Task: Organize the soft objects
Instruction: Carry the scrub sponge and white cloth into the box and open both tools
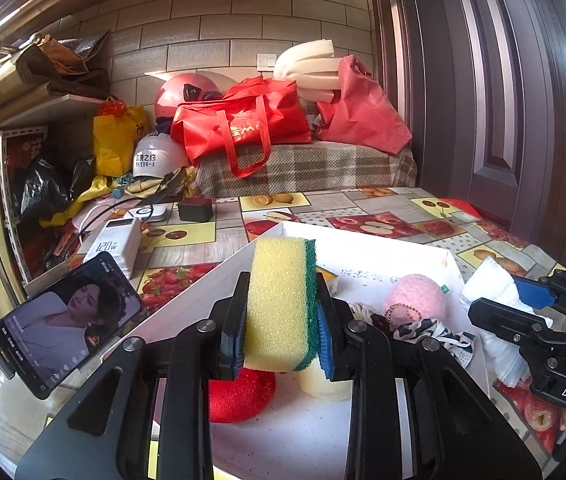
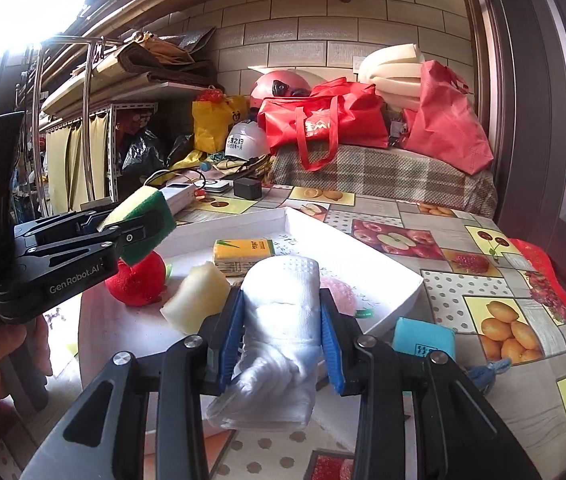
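Note:
My left gripper [image 1: 281, 312] is shut on a yellow sponge with a green scouring side [image 1: 281, 300], held upright above the white tray [image 1: 403, 252]. From the right wrist view the same sponge [image 2: 143, 220] hangs over the tray's left end in the left gripper [image 2: 139, 230]. My right gripper [image 2: 281, 320] is shut on a rolled white towel [image 2: 281, 312], over the tray's [image 2: 363, 256] near edge; the towel [image 1: 495, 304] shows at the right in the left view, in the right gripper [image 1: 523, 304]. In the tray lie a red ball [image 2: 137, 280], a pale foam piece [image 2: 197, 300], a yellow tissue pack [image 2: 243, 254] and a pink puff [image 1: 417, 300].
A phone [image 1: 67, 320] leans on a stand left of the tray, beside a white power bank [image 1: 117, 246] and a black charger [image 1: 196, 209]. A teal block [image 2: 423, 340] lies on the fruit-print tablecloth [image 2: 503, 280] right of the tray. Red bags [image 1: 243, 124] and helmets crowd the back.

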Motion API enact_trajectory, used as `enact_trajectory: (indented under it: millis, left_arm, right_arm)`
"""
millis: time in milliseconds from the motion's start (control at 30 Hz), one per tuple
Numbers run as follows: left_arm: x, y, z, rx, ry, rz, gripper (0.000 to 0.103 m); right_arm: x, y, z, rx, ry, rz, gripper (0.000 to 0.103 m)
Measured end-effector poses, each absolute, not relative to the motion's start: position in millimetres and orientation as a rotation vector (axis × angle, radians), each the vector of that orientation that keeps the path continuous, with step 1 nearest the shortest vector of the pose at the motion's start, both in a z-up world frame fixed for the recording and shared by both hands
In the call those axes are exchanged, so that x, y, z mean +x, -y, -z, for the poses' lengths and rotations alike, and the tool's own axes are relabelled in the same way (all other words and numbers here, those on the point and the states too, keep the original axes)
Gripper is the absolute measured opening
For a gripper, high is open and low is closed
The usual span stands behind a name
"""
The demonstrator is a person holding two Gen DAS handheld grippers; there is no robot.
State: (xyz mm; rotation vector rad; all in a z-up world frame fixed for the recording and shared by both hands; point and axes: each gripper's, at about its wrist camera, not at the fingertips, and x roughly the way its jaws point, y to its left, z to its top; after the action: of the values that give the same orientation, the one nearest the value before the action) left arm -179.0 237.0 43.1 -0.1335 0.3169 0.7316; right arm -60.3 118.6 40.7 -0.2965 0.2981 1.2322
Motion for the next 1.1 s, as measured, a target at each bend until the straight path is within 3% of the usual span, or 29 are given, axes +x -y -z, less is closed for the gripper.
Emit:
enact_trajectory:
  millis: [500, 567, 600, 633, 700, 733, 833, 1100]
  left_arm:
    - [-173, -256, -43, -0.159, -0.323, -0.757, 0.028]
    - [-174, -256, -43, -0.158, -0.318, -0.775, 0.037]
    - [-174, -256, -43, -0.156, -0.315, -0.789, 0.059]
    - [-175, -255, -44, -0.153, -0.308, -0.807, 0.082]
    - [-181, -256, -44, -0.16, -0.282, -0.846, 0.091]
    - [-183, -257, -44, -0.168, -0.277, -0.853, 0.1]
    - [-183, -258, -43, -0.165, -0.279, -0.853, 0.103]
    - [-185, -255, -44, -0.155, -0.272, -0.854, 0.103]
  right_arm:
    - [-53, -175, -39, -0.31, -0.339, -1.167, 0.038]
    - [-52, -174, -39, -0.306, -0.338, -1.158, 0.04]
    - [-52, -174, -39, -0.303, -0.339, -1.151, 0.048]
    - [-51, -174, -39, -0.3, -0.338, -1.142, 0.065]
    - [-47, -172, -40, -0.281, -0.342, -1.109, 0.08]
    - [-43, -170, -40, -0.266, -0.353, -1.106, 0.084]
    - [-38, -170, -40, -0.248, -0.377, -1.097, 0.089]
    - [-43, -170, -40, -0.261, -0.352, -1.066, 0.089]
